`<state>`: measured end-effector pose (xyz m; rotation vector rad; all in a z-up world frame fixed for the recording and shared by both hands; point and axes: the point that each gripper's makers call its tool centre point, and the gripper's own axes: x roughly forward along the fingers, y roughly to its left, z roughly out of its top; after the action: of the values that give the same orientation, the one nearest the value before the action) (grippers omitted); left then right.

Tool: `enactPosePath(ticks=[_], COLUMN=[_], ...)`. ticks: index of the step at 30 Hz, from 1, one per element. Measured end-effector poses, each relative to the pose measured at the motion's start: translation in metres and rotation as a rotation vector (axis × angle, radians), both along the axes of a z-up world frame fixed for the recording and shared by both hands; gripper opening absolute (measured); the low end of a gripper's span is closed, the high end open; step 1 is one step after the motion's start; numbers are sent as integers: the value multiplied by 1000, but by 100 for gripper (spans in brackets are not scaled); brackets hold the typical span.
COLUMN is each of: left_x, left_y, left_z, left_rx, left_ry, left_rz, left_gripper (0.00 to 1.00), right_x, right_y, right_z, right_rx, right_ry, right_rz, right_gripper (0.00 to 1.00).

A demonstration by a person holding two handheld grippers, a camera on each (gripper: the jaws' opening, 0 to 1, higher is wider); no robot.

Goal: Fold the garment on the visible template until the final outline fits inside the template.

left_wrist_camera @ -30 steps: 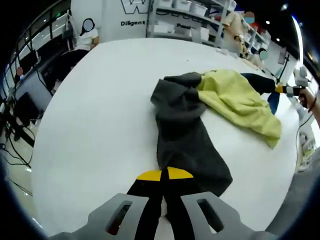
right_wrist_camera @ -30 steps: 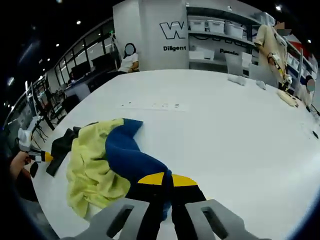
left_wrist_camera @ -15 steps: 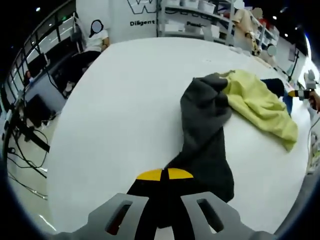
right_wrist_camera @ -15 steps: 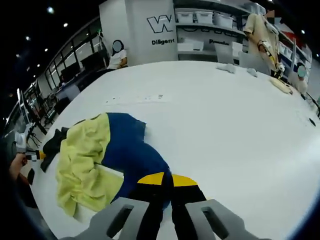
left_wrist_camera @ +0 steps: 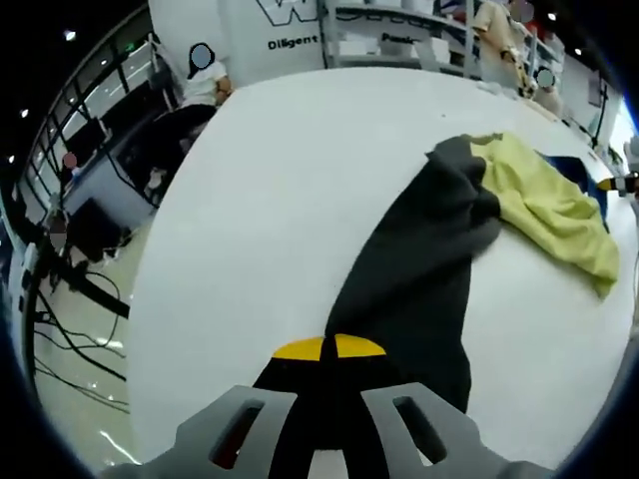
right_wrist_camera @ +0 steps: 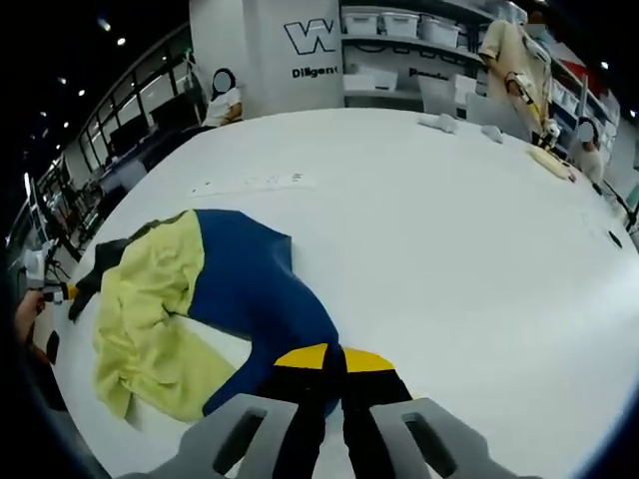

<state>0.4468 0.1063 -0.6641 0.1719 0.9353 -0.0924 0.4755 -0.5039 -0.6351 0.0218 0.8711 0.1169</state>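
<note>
My garment [left_wrist_camera: 439, 249] lies on white table [left_wrist_camera: 270, 200], w/ dark grey, yellow & blue parts, grey sleeve stretched, blue sleeve [right_wrist_camera: 255, 299] stretched too.

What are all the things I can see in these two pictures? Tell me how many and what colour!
Soft cloth garment: one, with dark grey, yellow and blue parts, spread on the table between the two tools.
Big round table: one, white, under the garment.
Shelves with storage boxes: several boxes, pale, by the far wall.
Seated person: one, white top, beyond the table.
Left tool: one, black jaws with yellow tips, shut on the grey part.
Right tool: one, same colours, shut on the blue part.
</note>
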Motion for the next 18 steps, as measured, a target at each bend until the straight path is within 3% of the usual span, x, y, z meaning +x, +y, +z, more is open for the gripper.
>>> enactPosePath(ticks=[11,15,18], left_x=[13,15,17], left_y=[20,30,33], left_z=[-2,-3,-3], left_rx=[35,64,41], left_ry=[-7,-8,-11], left_rz=[18,46,70], left_gripper=[0,0,0], right_x=[-3,-6,-6], right_y=[-11,-24,-24], right_z=[-3,-3,1], right_rx=[-23,-107,-80], right_ry=[18,36,14], right_rz=[-19,-10,-7], right_gripper=[0,0,0])
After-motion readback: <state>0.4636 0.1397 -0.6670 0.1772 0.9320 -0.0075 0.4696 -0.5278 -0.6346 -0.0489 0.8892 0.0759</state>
